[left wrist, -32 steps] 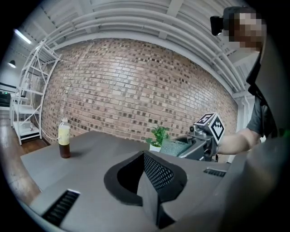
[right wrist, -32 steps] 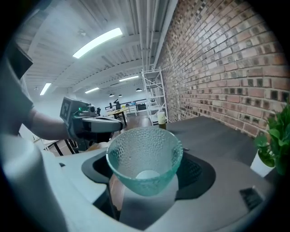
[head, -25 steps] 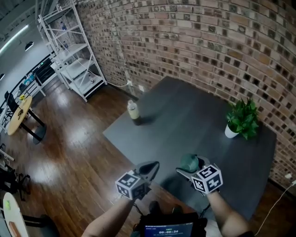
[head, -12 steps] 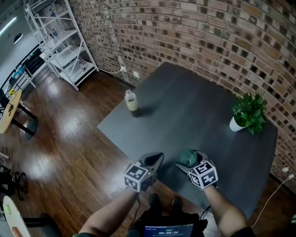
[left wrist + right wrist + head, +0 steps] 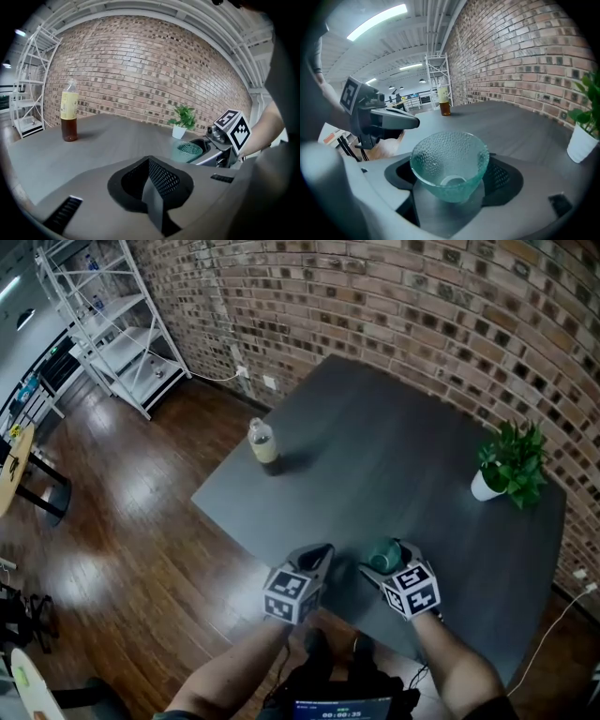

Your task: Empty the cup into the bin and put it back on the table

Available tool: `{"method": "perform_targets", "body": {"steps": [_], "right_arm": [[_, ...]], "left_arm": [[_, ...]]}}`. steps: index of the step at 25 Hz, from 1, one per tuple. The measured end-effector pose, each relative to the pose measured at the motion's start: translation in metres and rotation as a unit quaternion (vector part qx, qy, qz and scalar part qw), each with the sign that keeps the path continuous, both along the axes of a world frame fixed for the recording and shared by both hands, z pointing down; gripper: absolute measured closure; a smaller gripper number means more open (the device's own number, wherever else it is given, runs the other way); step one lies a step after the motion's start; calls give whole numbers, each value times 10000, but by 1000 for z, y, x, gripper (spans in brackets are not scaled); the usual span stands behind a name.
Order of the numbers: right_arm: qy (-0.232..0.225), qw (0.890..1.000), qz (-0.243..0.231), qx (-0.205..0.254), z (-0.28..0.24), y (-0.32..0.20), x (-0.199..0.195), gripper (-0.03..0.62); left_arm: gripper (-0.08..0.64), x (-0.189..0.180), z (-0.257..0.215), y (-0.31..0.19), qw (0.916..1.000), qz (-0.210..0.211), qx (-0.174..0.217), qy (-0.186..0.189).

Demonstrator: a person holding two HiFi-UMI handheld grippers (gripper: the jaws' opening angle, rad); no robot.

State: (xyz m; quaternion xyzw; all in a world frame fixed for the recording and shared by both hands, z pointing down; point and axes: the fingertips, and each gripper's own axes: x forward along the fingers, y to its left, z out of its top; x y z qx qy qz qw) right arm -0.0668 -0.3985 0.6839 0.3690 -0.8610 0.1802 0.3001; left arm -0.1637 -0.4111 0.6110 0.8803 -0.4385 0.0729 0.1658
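Closer over the surface (image 5: 394, 474) than before, our right tool (image 5: 386, 564) grips the cup (image 5: 449, 161) low on its wall; we judge it light, slick, brittle glass. Left tool (image 5: 317, 557) closed, empty.

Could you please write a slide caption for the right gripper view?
Right tongs shut on an empty green glass cup, grey table and bottle ahead.

The head view looks steeply down on the worktop (image 5: 394, 474), with the left hand-held gripper (image 5: 314, 561) and the right hand-held gripper (image 5: 384, 557) at its near edge. Each gripper view sits low, close behind its own jaws, and faces across the worktop; the right one has the cup (image 5: 449, 164) just before it. All three views share the bottle (image 5: 263, 442) and the plant (image 5: 511, 460).
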Motion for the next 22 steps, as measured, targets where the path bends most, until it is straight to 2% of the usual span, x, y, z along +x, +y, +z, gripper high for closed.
{"method": "perform_targets", "body": {"steps": [9,22], "right_arm": [[-249,9994,108,198,3,-14,-6,193],[-156,9997,-7,169,5,-13,-7,186]], "left_arm": [[568,0,23,-21,9995,-173,-243,53],[568,14,24,-26,9990,-209,-347,194]]}}
